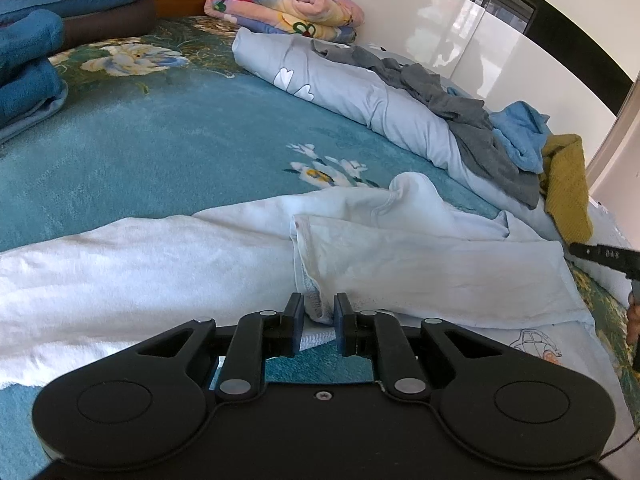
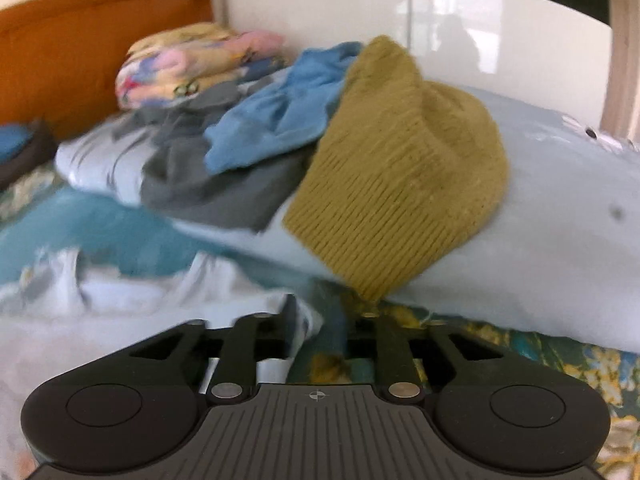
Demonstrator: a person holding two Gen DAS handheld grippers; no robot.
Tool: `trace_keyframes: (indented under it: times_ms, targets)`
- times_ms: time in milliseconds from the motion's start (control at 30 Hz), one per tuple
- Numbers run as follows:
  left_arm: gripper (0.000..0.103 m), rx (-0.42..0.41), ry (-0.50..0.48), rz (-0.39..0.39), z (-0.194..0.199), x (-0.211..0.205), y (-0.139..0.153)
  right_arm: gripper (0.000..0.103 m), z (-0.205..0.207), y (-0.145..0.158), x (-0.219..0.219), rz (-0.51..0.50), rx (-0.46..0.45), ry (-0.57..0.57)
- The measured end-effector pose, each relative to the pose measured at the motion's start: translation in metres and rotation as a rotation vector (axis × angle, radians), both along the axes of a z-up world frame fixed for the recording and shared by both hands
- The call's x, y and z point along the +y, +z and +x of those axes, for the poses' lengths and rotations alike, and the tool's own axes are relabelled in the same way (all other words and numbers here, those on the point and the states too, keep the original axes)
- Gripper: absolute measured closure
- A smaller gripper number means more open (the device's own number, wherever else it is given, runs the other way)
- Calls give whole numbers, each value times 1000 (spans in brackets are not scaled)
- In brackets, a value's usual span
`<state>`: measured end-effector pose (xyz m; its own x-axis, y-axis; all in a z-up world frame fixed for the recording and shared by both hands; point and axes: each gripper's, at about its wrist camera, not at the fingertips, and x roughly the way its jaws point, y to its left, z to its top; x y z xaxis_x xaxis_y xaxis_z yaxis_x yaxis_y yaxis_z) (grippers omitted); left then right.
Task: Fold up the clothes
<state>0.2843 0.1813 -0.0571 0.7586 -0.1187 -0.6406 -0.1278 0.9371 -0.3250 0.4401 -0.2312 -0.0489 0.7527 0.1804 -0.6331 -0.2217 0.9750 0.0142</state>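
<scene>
Lying spread across the teal bedspread (image 1: 168, 148), a white shirt (image 1: 160, 264) is pinched at a bunched fold by the left gripper (image 1: 318, 312), jaws narrow and clamped on the cloth. The right gripper (image 2: 316, 328) is seen parted, with a white edge beside one finger (too blurry to call it held). Further back, a mustard sweater (image 2: 400, 184), blue top (image 2: 280, 116) and grey garment (image 2: 216, 184) are piled on a pale duvet (image 2: 540, 240).

Lying on the bed (image 1: 160, 152): one white garment (image 1: 400, 256), one grey (image 1: 460, 108), one blue (image 1: 520, 132), one mustard knit (image 2: 400, 184), one floral quilt (image 1: 280, 4).
</scene>
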Motion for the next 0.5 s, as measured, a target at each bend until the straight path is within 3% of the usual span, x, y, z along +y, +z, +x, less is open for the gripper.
trace_keyframes:
  times_ms: [167, 267, 333, 500]
  targets:
    - [90, 2, 3, 0, 0, -1, 0, 72, 7, -8, 9, -52, 17, 0]
    - [90, 2, 1, 2, 0, -1, 0, 73, 15, -15, 8, -26, 45, -24]
    - [90, 1, -2, 0, 0, 0, 0, 91, 20, -19, 6, 19, 79, -14]
    - [89, -2, -9, -6, -1, 2, -1, 100, 25, -13, 16, -17, 52, -23]
